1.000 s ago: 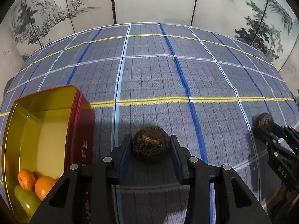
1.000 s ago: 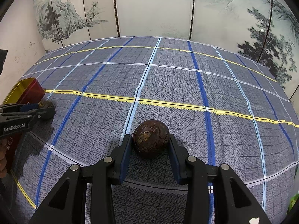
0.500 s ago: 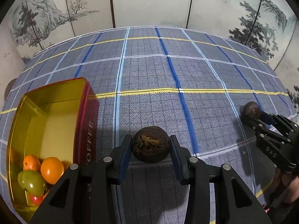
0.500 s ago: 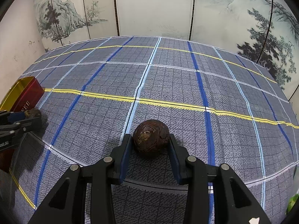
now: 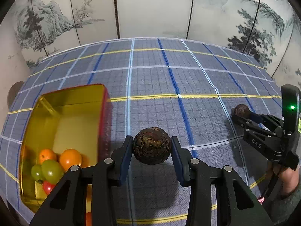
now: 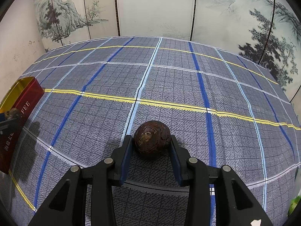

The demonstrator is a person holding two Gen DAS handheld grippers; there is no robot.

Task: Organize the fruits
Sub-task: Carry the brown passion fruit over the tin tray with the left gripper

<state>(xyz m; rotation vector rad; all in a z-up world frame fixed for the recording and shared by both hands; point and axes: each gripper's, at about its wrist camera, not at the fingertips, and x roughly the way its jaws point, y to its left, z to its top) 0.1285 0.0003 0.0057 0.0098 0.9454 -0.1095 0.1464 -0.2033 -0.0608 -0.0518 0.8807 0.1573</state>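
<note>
a plaid-clothed surface (image 6: 169, 79) before painted screens. my left hand-held gripper (image 5: 152, 148) clamps a brown fruit (image 5: 152, 146) beside the red tin (image 5: 102, 116); my right hand-held gripper (image 6: 151, 141) grips another brown fruit (image 6: 151, 139), seemingly touching cloth.

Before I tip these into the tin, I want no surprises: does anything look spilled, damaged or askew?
Nothing stands out. Each gripper is shut on one dark brown round fruit. The red tin sits upright on the plaid cloth, with oranges and green grapes inside, none spilled.
</note>
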